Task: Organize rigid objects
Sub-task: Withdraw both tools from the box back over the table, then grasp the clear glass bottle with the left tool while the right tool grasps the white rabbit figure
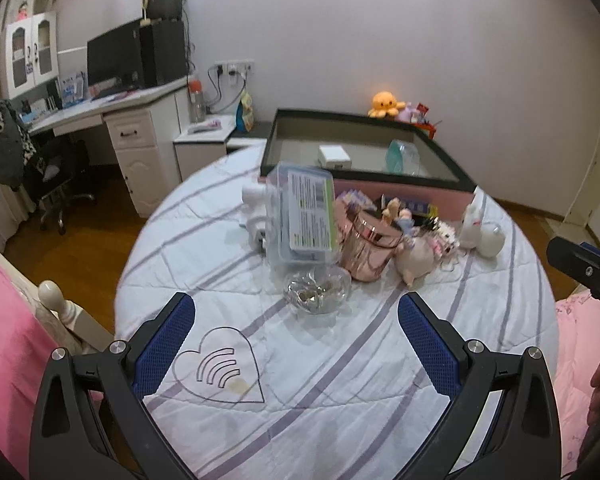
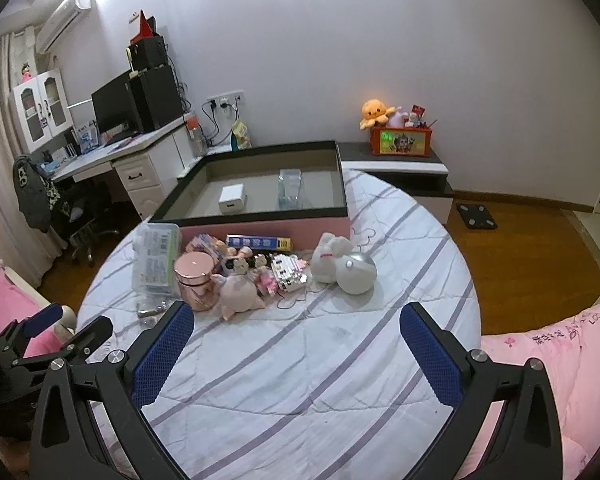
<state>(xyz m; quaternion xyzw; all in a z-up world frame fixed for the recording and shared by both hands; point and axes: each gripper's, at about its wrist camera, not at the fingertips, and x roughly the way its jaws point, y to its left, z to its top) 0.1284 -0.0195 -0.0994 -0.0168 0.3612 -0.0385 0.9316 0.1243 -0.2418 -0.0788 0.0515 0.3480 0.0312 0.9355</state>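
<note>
Bedsheet: white with purple stripes. Tray: pink wall, black rim. Jar: glossy rose-gold. Octopus toy: orange. Quilt: pink. 2 grippers' pads: blue, textured.

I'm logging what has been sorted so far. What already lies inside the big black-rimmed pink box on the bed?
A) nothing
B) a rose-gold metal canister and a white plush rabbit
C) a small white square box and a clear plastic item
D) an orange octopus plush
C: the small white square box and the clear plastic item sit inside the big black-rimmed pink box.
</note>
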